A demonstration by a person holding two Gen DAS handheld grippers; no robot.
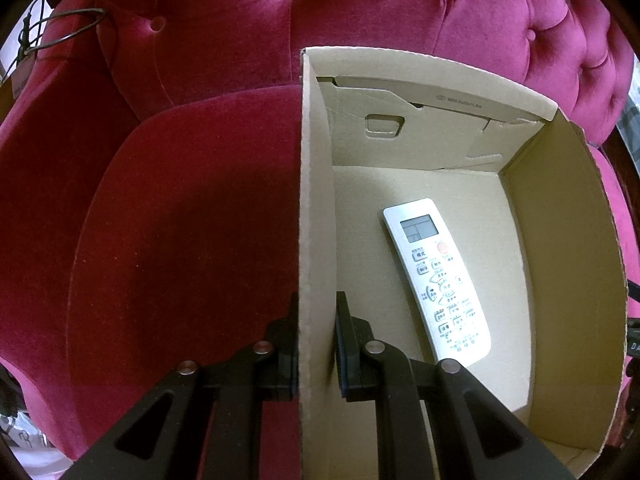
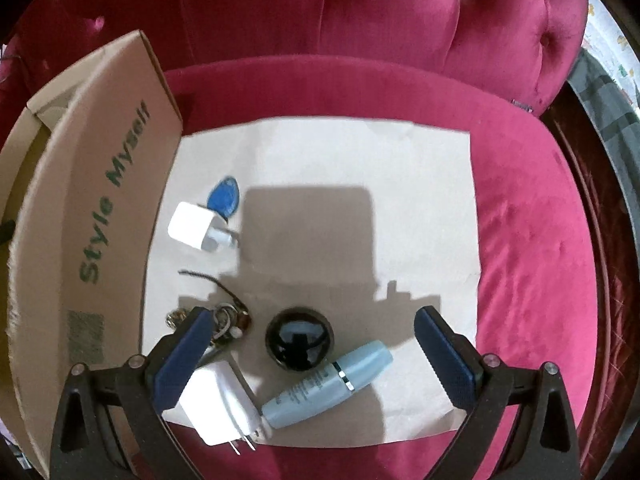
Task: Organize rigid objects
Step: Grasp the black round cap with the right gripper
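Green letters reading "Style Myself" run along the outer side of the cardboard box [image 2: 100, 216]; other print is illegible.

A home sitting room: a tufted magenta velvet sofa [image 1: 500, 12] with household odds and ends.

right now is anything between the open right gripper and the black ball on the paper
Nothing visible. The right gripper hangs open above the black ball, which lies bare on the paper; the blue tube lies beside it, not over it.
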